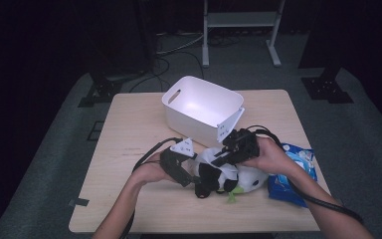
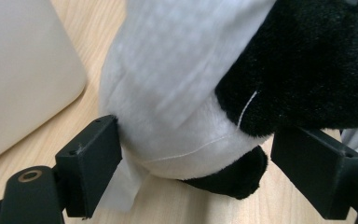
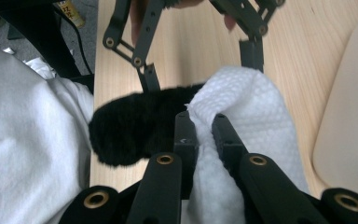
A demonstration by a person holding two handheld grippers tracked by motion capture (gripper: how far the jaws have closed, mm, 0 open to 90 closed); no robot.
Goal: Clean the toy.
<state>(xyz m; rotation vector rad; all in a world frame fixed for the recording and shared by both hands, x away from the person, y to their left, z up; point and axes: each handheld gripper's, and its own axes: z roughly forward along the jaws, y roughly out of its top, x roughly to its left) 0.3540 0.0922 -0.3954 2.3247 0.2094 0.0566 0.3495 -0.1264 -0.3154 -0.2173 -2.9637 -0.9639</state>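
Looked like a lab or recording studio setup, not anyone's home

A lone light wooden table [image 1: 144, 144] sat lit up on grey carpet [image 1: 54, 149] while everything around it was blacked out. Loose cables [image 1: 174, 57] ran across the floor behind it, black stand feet [image 1: 328, 89] were parked at the corners, and a pale metal frame [image 1: 238, 30] stood at the back. The person had a cabled gripper rig in each hand, pretty much a data-collection station.
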